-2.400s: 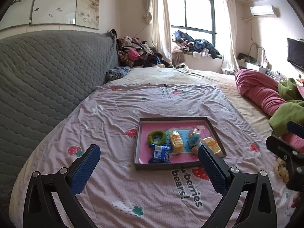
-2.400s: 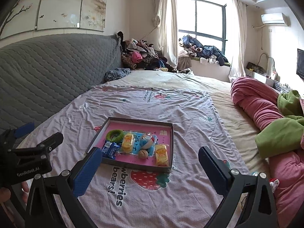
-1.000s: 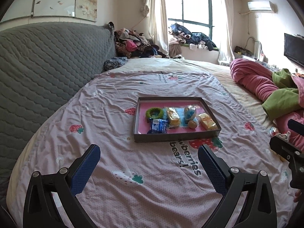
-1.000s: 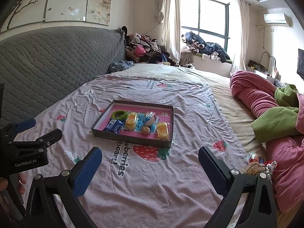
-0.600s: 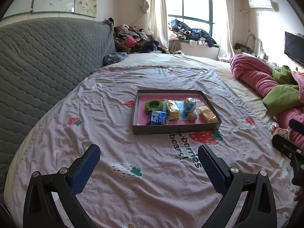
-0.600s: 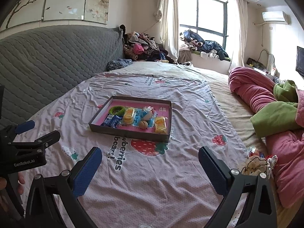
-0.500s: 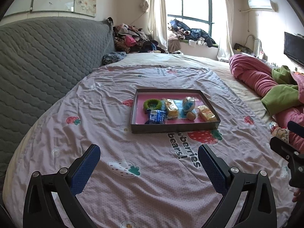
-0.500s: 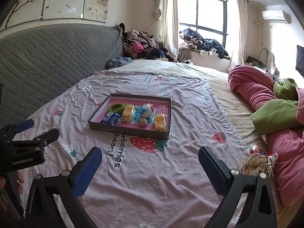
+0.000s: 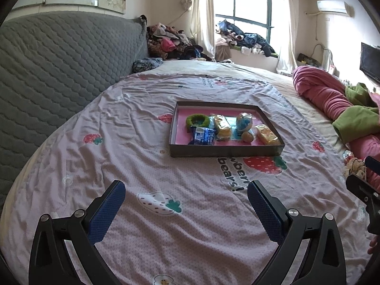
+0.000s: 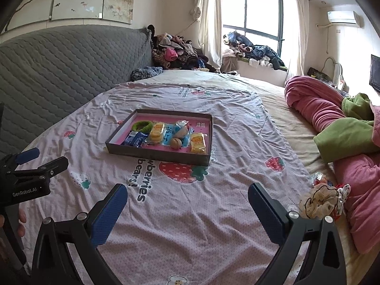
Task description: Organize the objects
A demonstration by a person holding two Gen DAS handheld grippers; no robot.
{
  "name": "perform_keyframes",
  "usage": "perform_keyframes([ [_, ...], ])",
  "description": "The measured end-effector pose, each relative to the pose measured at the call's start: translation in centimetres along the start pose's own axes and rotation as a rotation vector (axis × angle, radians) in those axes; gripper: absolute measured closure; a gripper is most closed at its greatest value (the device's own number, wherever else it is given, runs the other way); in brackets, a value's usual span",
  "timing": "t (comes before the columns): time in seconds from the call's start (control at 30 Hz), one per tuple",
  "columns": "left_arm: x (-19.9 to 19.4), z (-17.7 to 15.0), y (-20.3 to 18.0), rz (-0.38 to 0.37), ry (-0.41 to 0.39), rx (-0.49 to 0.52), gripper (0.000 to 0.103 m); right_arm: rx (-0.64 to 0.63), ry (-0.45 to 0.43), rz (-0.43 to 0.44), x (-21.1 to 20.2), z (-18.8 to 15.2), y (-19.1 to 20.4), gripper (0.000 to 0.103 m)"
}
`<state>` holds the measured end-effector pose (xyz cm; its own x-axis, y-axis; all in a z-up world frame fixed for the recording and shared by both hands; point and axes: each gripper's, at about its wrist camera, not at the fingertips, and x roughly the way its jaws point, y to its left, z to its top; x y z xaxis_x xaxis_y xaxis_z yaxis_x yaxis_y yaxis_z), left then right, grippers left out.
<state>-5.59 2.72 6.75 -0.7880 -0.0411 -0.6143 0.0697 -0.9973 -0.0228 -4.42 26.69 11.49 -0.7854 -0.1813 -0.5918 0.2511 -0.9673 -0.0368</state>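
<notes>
A shallow dark tray (image 9: 225,152) with a pink floor sits on the bed; it also shows in the right wrist view (image 10: 156,153). In it lie a green ring (image 9: 197,120), a blue packet (image 9: 203,136), two yellow packets (image 9: 222,125) (image 9: 268,134), a blue-and-white wrapped item (image 9: 244,121) and a small brown ball (image 9: 247,137). My left gripper (image 9: 186,204) is open and empty, well short of the tray. My right gripper (image 10: 187,203) is open and empty, also short of it.
The pink strawberry-print sheet (image 9: 147,166) covers the bed. A grey quilted headboard (image 9: 59,66) runs along the left. Pink and green quilts (image 10: 344,128) are heaped on the right, with small trinkets (image 10: 320,199) beside them. Clothes are piled by the window (image 10: 249,47).
Both grippers have drawn back from the tray, which now sits farther away in both views. Both stay open and empty.
</notes>
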Motion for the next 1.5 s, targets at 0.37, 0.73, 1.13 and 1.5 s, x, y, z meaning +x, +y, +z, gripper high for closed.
perform_keyframes([
  [0.37,1.6,-1.5,-0.2,-0.011,0.03,0.007,0.001,0.014,0.024,0.002,1.4,-2.1,-0.4,0.001],
  [0.73,2.8,-4.0,-1.1,-0.022,0.059,0.013,0.001,0.052,0.05,0.012,2.0,-4.0,-1.6,0.001],
  [1.13,3.6,-5.1,-0.8,-0.01,0.074,0.006,0.001,0.053,0.05,0.025,2.6,-4.9,-1.5,0.001],
  [1.5,4.3,-6.2,-0.3,-0.004,0.086,-0.008,0.001,0.077,0.101,0.04,4.3,-6.9,-1.8,0.001],
])
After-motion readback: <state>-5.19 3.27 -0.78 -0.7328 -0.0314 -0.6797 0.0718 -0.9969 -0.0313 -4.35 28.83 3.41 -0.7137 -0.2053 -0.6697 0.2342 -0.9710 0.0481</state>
